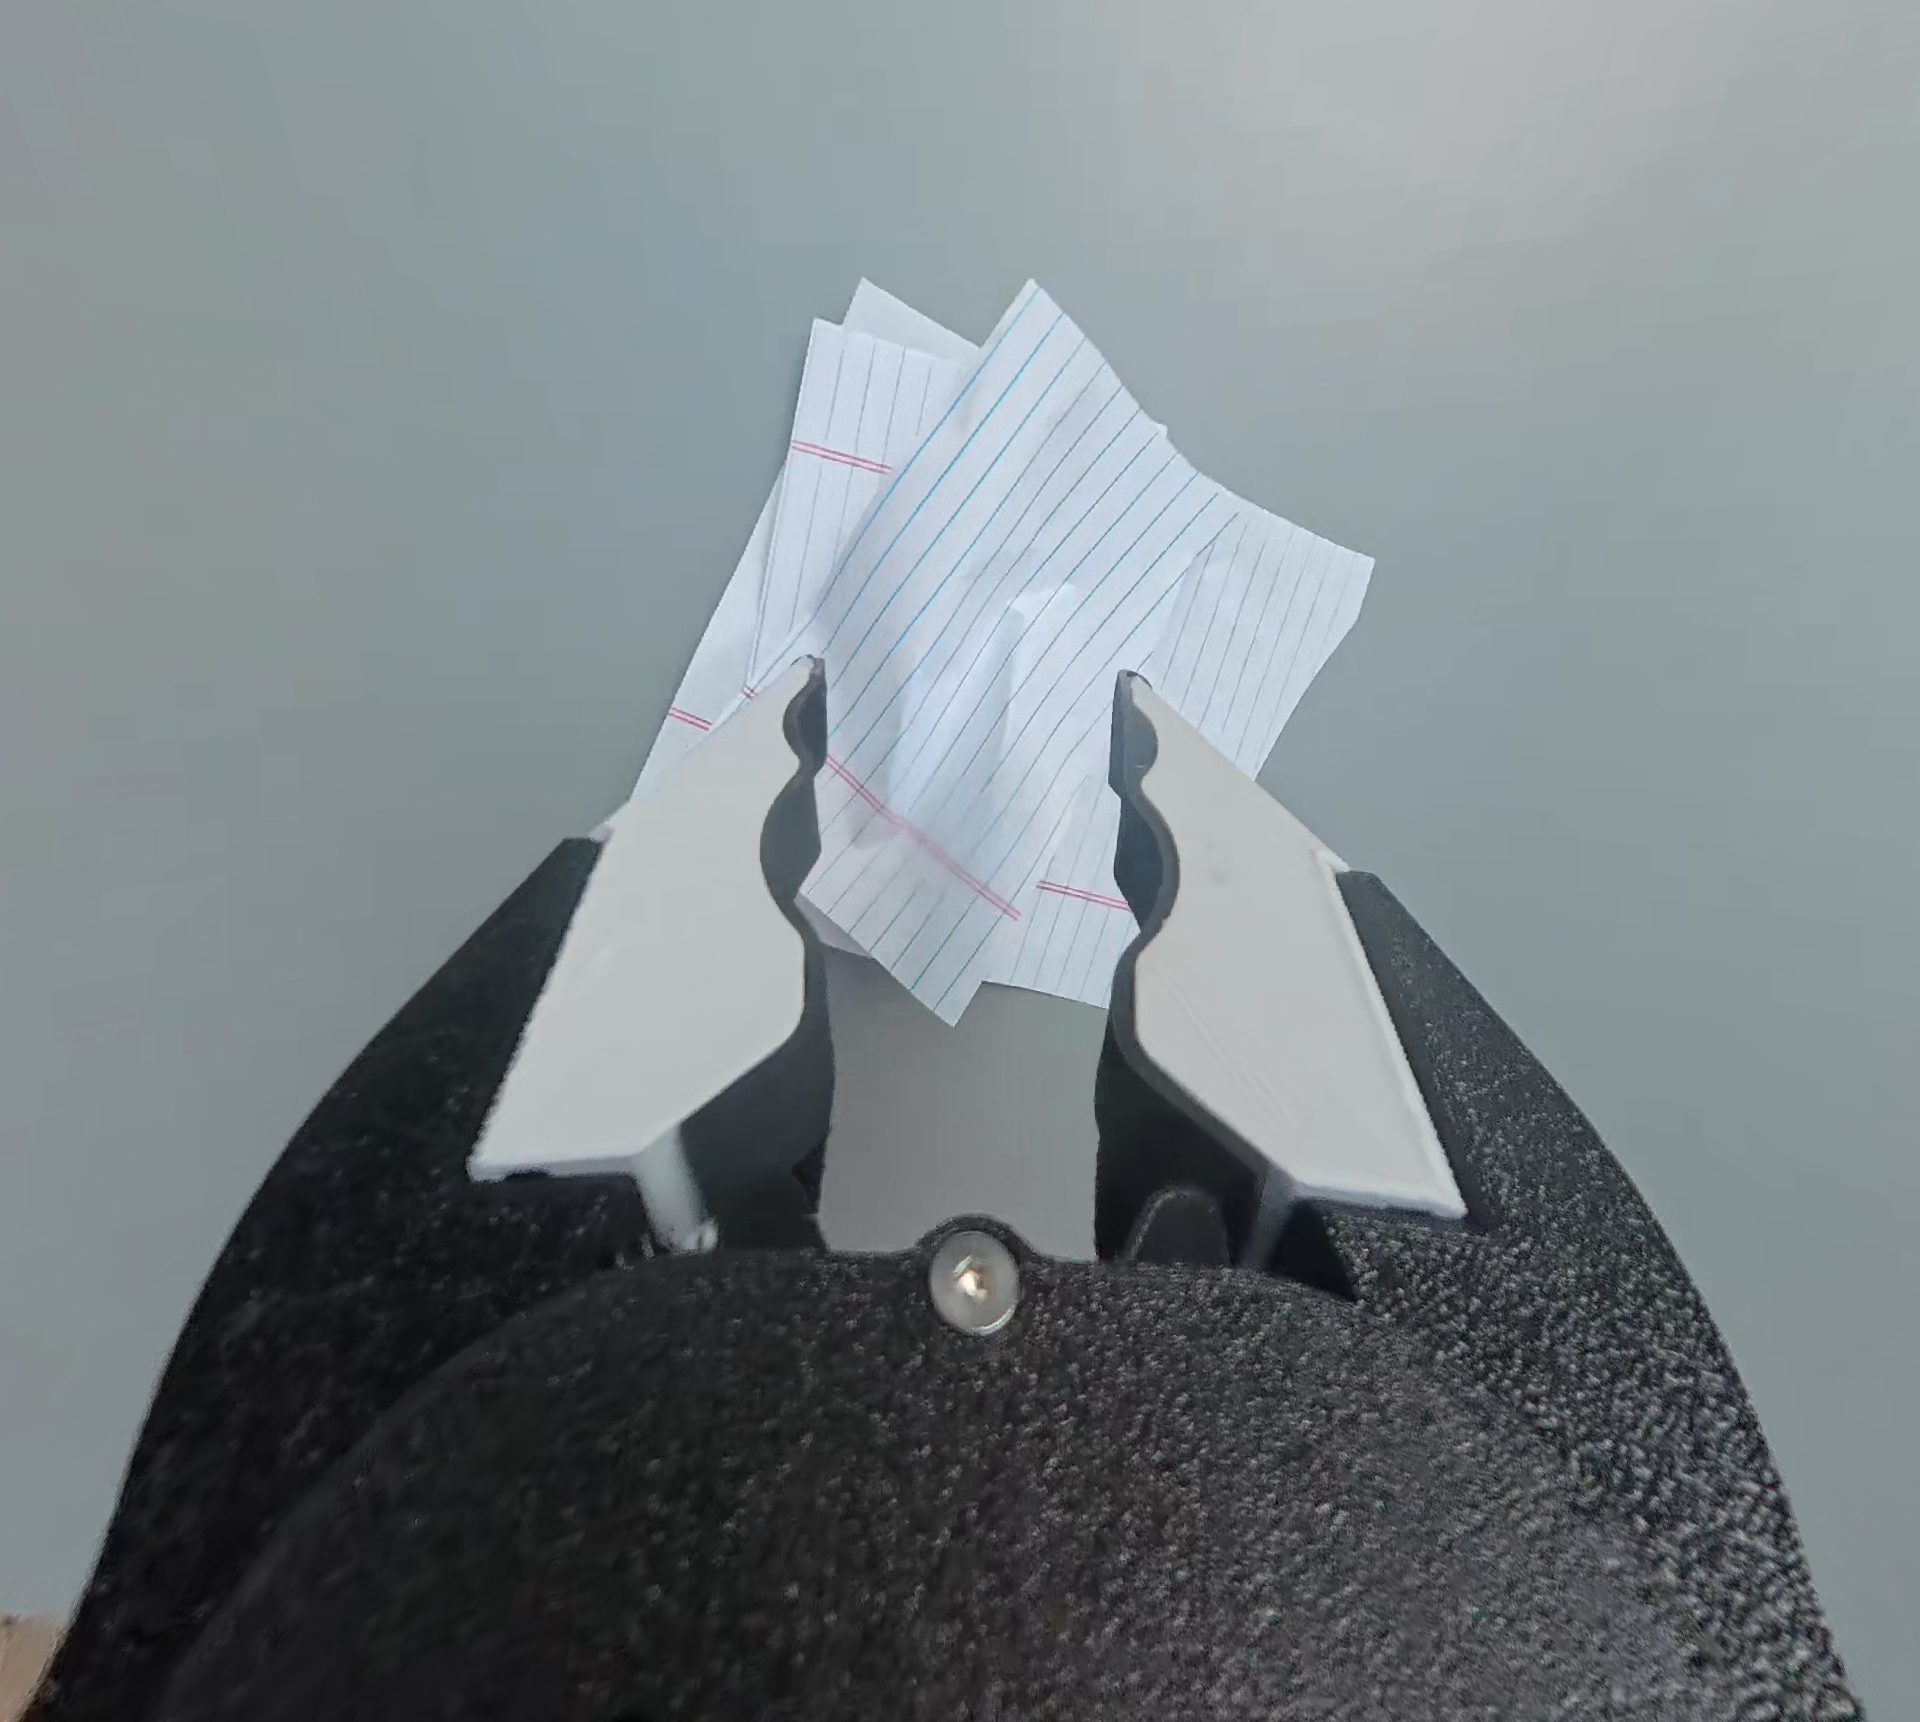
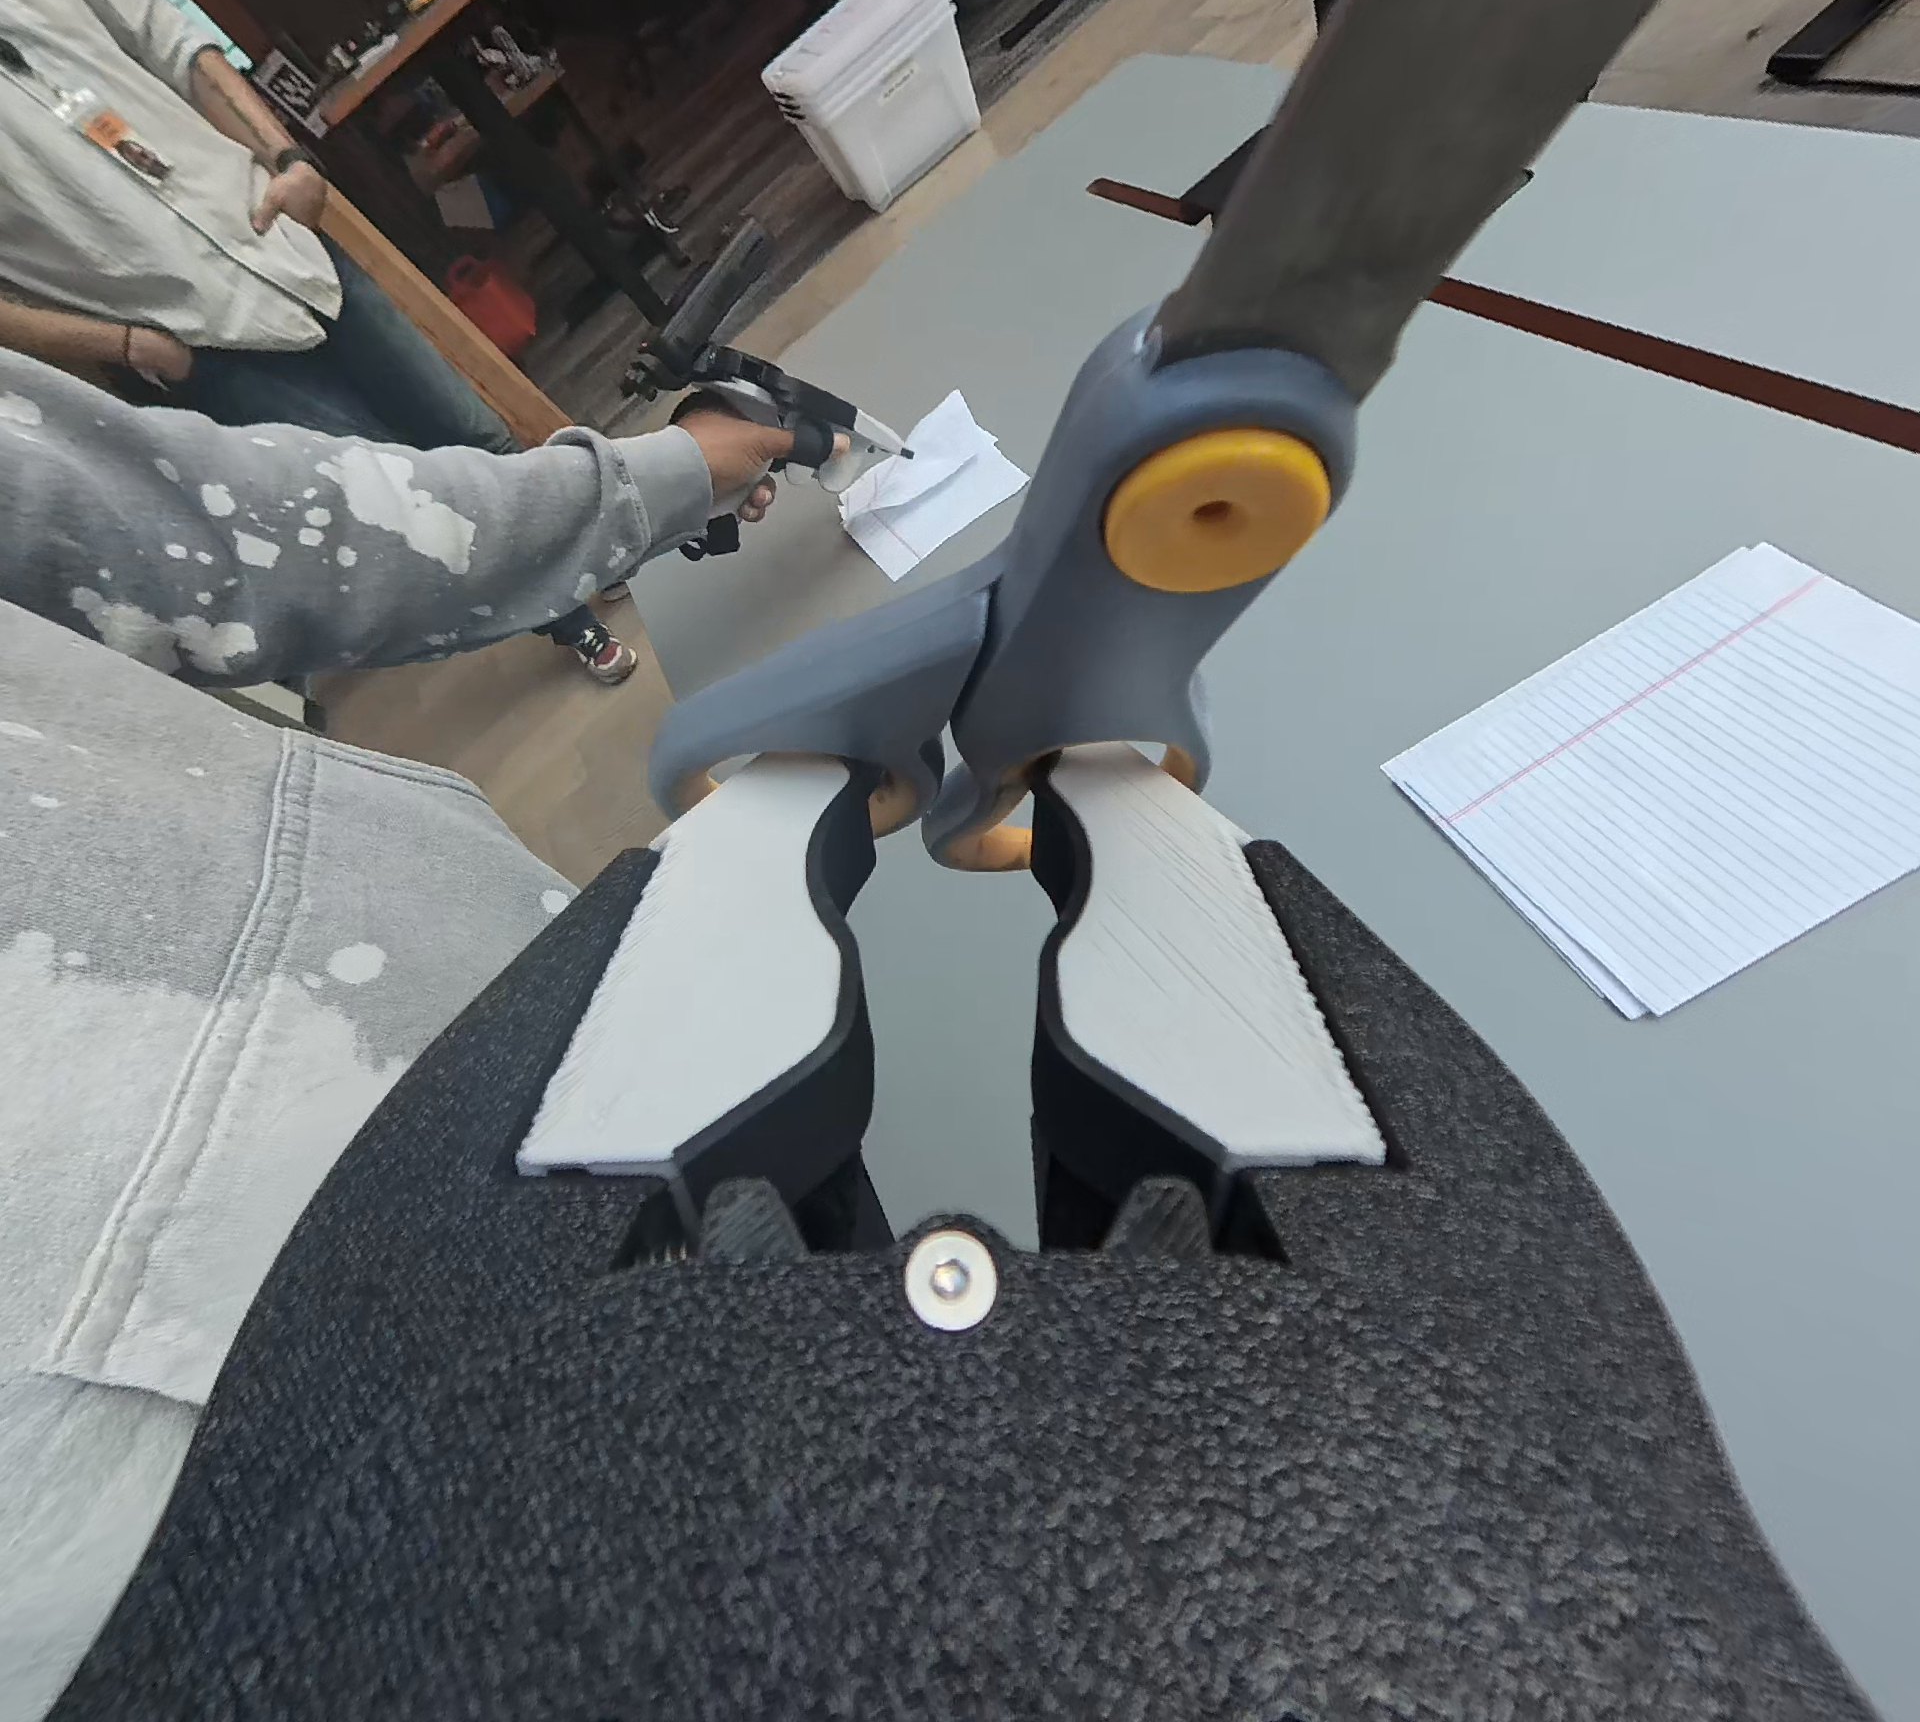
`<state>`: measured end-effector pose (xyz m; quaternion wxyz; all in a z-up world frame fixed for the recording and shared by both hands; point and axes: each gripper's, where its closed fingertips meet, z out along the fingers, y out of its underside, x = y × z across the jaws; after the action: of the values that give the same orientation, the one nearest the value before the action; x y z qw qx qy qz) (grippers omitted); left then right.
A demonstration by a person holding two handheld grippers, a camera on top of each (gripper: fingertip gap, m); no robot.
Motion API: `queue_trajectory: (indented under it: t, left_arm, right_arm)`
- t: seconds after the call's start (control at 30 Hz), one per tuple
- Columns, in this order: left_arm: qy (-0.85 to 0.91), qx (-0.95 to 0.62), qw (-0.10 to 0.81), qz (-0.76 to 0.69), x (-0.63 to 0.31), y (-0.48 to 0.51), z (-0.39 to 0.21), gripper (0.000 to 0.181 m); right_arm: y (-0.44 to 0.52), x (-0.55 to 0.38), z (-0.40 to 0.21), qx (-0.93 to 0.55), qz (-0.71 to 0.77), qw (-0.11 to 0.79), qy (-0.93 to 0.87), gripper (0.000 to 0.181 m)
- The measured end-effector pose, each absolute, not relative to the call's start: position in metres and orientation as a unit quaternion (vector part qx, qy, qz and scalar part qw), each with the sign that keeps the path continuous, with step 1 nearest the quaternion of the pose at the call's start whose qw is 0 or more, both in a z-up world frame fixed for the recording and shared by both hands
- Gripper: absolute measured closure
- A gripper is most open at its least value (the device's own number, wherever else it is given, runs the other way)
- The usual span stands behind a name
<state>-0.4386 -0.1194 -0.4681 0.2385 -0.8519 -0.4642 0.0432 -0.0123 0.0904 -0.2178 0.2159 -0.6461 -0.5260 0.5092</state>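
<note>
Two grippers show on your grey table (image 2: 1558,425). Your right gripper (image 2: 951,789) has a finger threaded through each handle loop of the grey scissors (image 2: 1091,633), jaws narrow; the blade runs out of view at top. A lined-paper stack (image 2: 1683,779) lies to its right. Your left gripper (image 1: 966,685) hovers, jaws wide apart, over crumpled lined-paper pieces (image 1: 997,633), partly hiding them. No writing is legible.

Both wrist views, close, share paper scraps (image 1: 997,633)

grey table (image 2: 1558,425), lined paper stack (image 2: 1683,768), cut sheets (image 1: 997,633)
</note>
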Motion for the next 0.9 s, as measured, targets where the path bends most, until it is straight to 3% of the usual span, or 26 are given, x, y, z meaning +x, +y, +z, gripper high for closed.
queue_trajectory:
  t: [0.1, 0.43, 0.67, 0.9]
  left_arm:
    - [-0.454, -0.846, 0.276, 0.053, -0.437, -0.108, -0.446, 0.115]
    - [-0.299, -0.875, 0.376, -0.056, -0.320, 0.005, -0.398, 0.115]
    - [-0.154, -0.902, 0.368, -0.166, -0.185, 0.102, -0.399, 0.117]
    - [-0.086, -0.923, 0.308, -0.214, -0.117, 0.176, -0.420, 0.116]
  right_arm:
    - [0.093, -0.013, -0.218, -0.645, 0.504, 0.226, -0.528, 0.157]
    - [0.116, -0.012, -0.200, -0.639, 0.510, 0.294, -0.494, 0.152]
    - [0.138, -0.003, -0.189, -0.623, 0.541, 0.329, -0.460, 0.142]
    - [0.163, 0.020, -0.175, -0.583, 0.537, 0.357, -0.494, 0.137]
